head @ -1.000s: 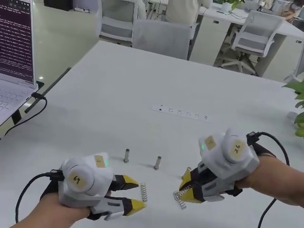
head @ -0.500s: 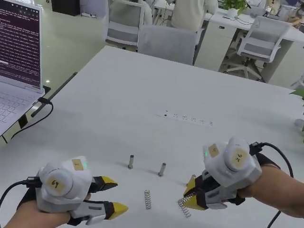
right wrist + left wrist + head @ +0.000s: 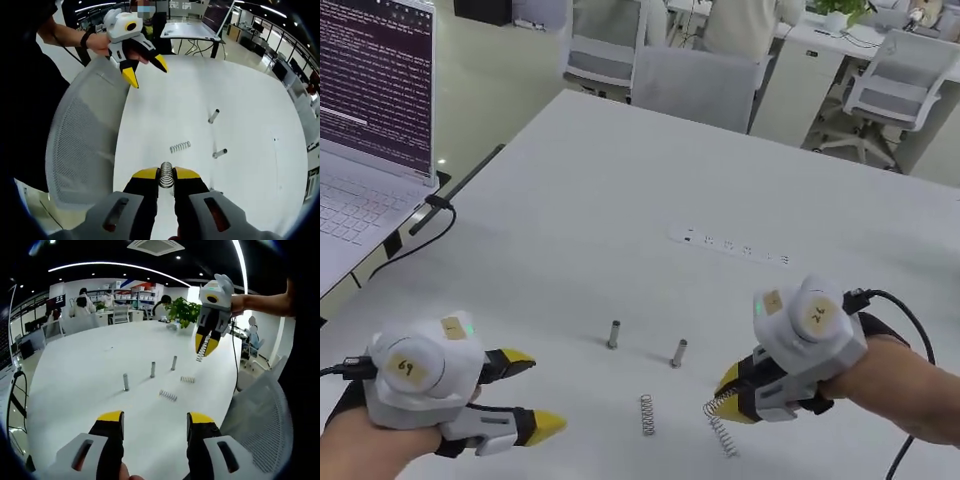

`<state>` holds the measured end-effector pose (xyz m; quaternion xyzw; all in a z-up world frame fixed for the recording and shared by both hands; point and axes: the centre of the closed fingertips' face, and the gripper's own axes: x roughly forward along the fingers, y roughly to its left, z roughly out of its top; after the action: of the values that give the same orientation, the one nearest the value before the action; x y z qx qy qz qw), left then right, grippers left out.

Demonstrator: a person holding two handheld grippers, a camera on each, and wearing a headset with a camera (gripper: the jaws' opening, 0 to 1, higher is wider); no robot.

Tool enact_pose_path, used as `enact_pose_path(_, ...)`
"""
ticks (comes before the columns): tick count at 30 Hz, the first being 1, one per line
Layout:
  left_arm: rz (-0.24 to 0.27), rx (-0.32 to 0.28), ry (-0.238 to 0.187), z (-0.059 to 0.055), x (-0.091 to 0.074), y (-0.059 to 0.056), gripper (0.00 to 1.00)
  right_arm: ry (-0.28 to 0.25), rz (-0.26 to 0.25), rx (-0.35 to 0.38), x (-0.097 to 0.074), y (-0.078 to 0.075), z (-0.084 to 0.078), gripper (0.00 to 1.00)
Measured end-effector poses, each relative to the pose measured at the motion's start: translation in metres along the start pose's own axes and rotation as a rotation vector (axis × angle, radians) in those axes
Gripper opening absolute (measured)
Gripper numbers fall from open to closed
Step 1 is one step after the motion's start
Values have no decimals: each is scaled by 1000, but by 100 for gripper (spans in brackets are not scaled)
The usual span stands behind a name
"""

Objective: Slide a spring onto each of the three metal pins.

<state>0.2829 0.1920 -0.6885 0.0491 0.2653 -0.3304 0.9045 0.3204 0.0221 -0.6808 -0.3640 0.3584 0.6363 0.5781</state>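
Two upright metal pins (image 3: 613,333) (image 3: 678,352) stand on the white table (image 3: 620,180); in the left gripper view three pins show (image 3: 125,381) (image 3: 153,369) (image 3: 174,362). My right gripper (image 3: 723,398) (image 3: 166,176) is shut on a spring (image 3: 166,174), held just above the table to the right of the pins. One loose spring (image 3: 647,413) lies in front of the pins, and a second one (image 3: 725,437) lies below the right gripper. My left gripper (image 3: 540,392) (image 3: 155,420) hovers open with nothing in it, well to the left of the loose spring.
An open laptop (image 3: 370,120) with a black cable (image 3: 420,235) sits at the left edge. A white power strip (image 3: 735,247) lies behind the pins. Office chairs (image 3: 695,85) stand past the far edge, and a mesh chair (image 3: 80,140) is at the near side.
My left gripper has drawn back to the left, away from the loose spring it was beside. The right gripper has stayed shut on its spring. The head camera has shifted.
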Motion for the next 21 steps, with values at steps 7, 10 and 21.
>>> enact_pose_path(7,26,-25,-5,-3,-7,10,47,-19,-2,21,10,-16,15,8)
enact_pose_path(10,30,-31,-6,-5,-9,11,48,-18,0,17,15,-20,21,8)
enact_pose_path(21,52,-60,-13,-9,-16,17,51,-2,9,-24,28,-45,45,8)
